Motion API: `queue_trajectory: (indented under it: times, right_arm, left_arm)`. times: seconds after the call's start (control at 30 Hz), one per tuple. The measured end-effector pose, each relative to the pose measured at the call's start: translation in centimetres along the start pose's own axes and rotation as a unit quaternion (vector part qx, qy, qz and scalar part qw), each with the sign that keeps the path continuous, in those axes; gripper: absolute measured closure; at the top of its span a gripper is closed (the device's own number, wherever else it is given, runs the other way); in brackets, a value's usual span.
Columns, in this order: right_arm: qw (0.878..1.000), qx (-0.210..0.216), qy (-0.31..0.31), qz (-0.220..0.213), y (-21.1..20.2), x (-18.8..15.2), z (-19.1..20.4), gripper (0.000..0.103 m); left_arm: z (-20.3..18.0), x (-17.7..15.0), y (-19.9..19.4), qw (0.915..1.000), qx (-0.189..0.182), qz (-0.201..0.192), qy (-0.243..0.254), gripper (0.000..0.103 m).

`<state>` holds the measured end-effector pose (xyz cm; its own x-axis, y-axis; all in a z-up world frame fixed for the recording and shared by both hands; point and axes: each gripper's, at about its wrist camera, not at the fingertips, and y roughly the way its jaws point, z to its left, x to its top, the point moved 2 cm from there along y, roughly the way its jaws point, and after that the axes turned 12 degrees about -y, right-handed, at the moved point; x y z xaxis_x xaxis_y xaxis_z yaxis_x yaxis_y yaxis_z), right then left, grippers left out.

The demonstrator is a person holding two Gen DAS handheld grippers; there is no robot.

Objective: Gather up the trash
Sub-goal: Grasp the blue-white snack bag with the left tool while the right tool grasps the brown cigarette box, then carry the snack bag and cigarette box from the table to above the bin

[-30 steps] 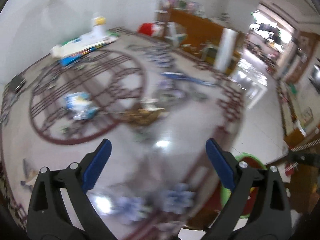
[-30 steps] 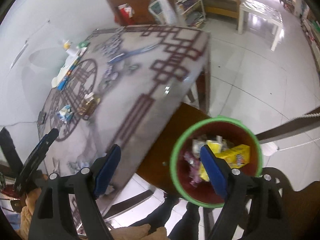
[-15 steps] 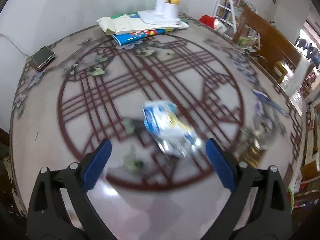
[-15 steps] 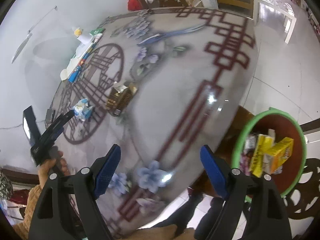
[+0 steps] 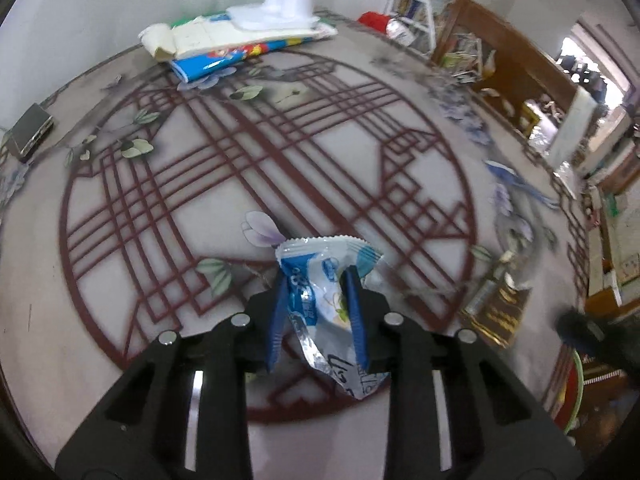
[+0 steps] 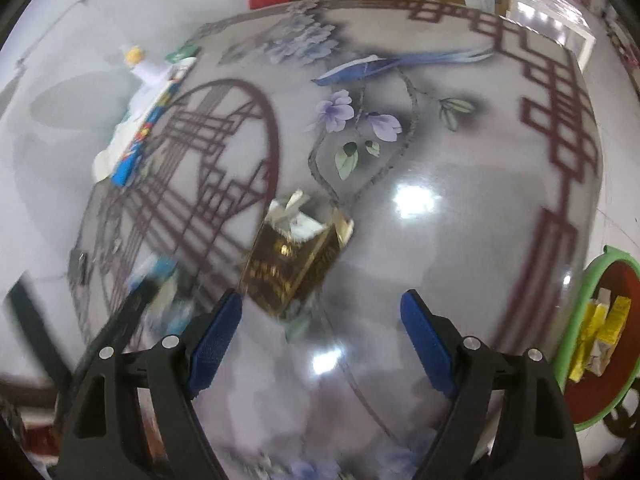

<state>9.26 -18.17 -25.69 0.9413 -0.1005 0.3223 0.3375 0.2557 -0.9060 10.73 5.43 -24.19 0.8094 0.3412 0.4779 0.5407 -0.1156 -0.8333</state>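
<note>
No text, brand or number can be read with certainty in either view. Blue characters are printed on the white-and-blue snack wrapper (image 5: 320,292), but they are blurred and creased past reading. Dark handwritten-looking strokes are seen on the wrapper's silver lower flap; no letter can be made out. Gold print is noted on the dark brown packet (image 6: 292,264), smeared by motion. Coloured lettering on the blue booklet (image 5: 224,58) at the far edge of the tabletop (image 5: 360,152) is too small to resolve. Markings on the yellow boxes (image 6: 604,328) in the green-rimmed bin (image 6: 580,292) are likewise illegible.
</note>
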Motion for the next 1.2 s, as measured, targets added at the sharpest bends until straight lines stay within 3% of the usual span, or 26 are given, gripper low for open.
queue_trajectory:
  times: [0.13, 0.3, 0.37, 0.43, 0.53, 0.97, 1.2]
  right_arm:
    - [1.000, -0.026, -0.005, -0.009, 2.2, 1.5, 1.3, 0.024]
    - [0.999, -0.047, -0.015, -0.001, 4.4, 1.9, 2.3, 0.025]
    - [0.997, -0.061, -0.047, 0.000, 5.0, 2.2, 3.0, 0.037]
    - [0.996, -0.060, -0.072, -0.001, 4.9, 2.3, 3.3, 0.042]
    - [0.994, -0.047, -0.102, -0.003, 3.6, 2.1, 2.9, 0.051]
    - [0.995, -0.014, -0.093, -0.017, -1.3, -1.2, -0.5, 0.052]
    - [0.990, -0.004, -0.131, -0.060, -5.7, -2.9, 0.2, 0.052]
  left_arm:
    - [0.0, -0.3, -2.3, 0.9994, -0.016, -0.025, 0.020, 0.075]
    - [1.1, 0.6, -3.9, 0.9991, -0.022, -0.035, 0.003, 0.075]
    - [1.6, 1.0, -4.3, 0.9991, -0.023, -0.037, -0.003, 0.075]
    - [1.5, 1.0, -4.4, 0.9992, -0.019, -0.036, 0.006, 0.075]
    - [0.8, 0.9, -4.2, 0.9992, -0.018, -0.032, 0.015, 0.075]
    - [-4.5, -1.3, -5.5, 0.9965, -0.046, -0.028, 0.064, 0.075]
    - [-6.6, -2.0, -8.0, 0.9944, -0.044, -0.049, 0.082, 0.075]
